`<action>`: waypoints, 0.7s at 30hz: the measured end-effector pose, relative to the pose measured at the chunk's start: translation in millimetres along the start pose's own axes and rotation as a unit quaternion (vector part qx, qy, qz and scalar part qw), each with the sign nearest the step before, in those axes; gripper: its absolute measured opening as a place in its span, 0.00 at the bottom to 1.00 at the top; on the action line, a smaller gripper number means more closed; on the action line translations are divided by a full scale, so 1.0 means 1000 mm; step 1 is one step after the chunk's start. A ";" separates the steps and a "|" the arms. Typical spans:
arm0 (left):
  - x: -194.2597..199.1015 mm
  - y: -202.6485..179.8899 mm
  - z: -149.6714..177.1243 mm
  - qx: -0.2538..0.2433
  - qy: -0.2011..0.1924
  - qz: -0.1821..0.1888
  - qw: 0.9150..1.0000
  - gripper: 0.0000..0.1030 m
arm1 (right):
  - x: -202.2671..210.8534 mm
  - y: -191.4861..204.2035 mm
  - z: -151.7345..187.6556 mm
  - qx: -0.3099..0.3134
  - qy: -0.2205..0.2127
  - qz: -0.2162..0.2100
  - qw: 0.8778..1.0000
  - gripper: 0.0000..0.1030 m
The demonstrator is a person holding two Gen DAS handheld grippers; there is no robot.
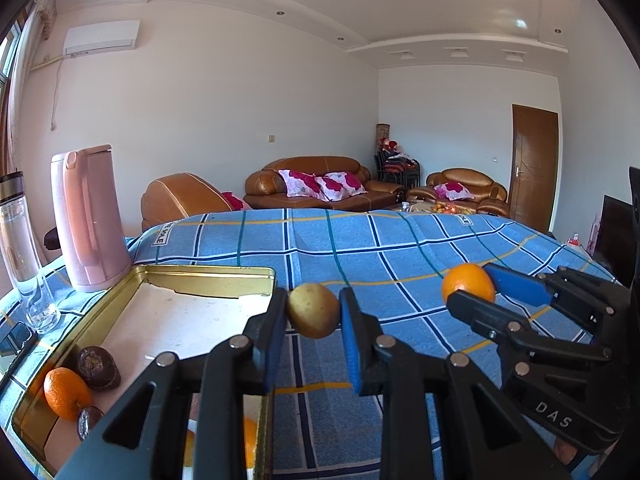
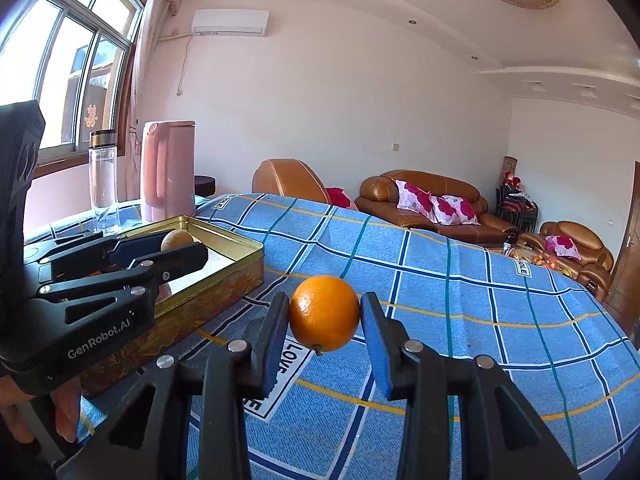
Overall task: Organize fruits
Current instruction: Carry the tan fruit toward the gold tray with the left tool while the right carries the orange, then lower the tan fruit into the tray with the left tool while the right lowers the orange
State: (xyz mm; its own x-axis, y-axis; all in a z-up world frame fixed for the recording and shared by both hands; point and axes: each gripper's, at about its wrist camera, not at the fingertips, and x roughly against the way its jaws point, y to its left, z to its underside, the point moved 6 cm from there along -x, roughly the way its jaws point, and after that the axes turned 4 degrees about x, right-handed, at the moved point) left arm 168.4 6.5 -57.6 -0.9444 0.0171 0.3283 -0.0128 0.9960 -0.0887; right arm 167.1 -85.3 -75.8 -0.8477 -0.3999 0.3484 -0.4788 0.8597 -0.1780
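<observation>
My left gripper (image 1: 313, 312) is shut on a yellow-brown fruit (image 1: 314, 310) and holds it above the blue checked cloth, just right of the gold tin tray (image 1: 208, 274). My right gripper (image 2: 325, 314) is shut on an orange (image 2: 325, 313) held above the cloth; it also shows in the left wrist view (image 1: 469, 284) to the right. The tray holds another orange (image 1: 66, 392) and two dark brown fruits (image 1: 98, 368) at its near left corner. In the right wrist view the left gripper (image 2: 180, 246) holds its fruit (image 2: 177, 239) over the tray (image 2: 240, 264).
A pink kettle (image 1: 90, 218) and a clear bottle (image 1: 20, 248) stand behind the tray at the left. A phone (image 1: 16, 338) lies at the left edge. The blue cloth (image 1: 400, 248) covers the table. Brown sofas stand beyond it.
</observation>
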 end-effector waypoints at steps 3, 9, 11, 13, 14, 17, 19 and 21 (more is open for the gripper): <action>0.004 0.005 0.000 0.002 -0.001 -0.002 1.000 0.26 | 0.000 0.004 -0.001 0.001 0.000 -0.004 1.000 0.38; 0.015 0.014 -0.002 0.006 -0.007 -0.003 1.000 0.26 | 0.000 0.015 -0.004 0.005 -0.002 -0.012 1.000 0.38; 0.018 0.017 -0.002 0.006 -0.008 -0.005 1.000 0.26 | 0.000 0.016 -0.005 0.006 -0.002 -0.016 1.000 0.38; 0.020 0.021 -0.002 0.007 -0.007 -0.007 1.000 0.26 | -0.001 0.020 -0.006 0.006 -0.001 -0.021 1.000 0.38; 0.021 0.023 -0.002 0.008 -0.007 -0.008 1.000 0.26 | -0.001 0.022 -0.007 0.006 -0.002 -0.023 1.000 0.38; 0.022 0.029 -0.002 0.011 -0.007 -0.012 1.000 0.26 | 0.000 0.027 -0.009 0.010 -0.004 -0.027 1.000 0.38; 0.024 0.033 -0.003 0.014 -0.007 -0.014 1.000 0.26 | 0.000 0.030 -0.011 0.011 -0.005 -0.030 0.999 0.38; 0.026 0.039 -0.004 0.017 -0.008 -0.015 1.000 0.26 | -0.001 0.033 -0.013 0.011 -0.004 -0.035 0.999 0.38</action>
State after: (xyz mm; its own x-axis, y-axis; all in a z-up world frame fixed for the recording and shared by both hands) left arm 144.6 46.2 -48.8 -0.9488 -0.0152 0.3155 -0.0528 0.9924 -0.1111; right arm 154.7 -52.8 -70.2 -0.8133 -0.4623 0.3532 -0.5423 0.8223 -0.1725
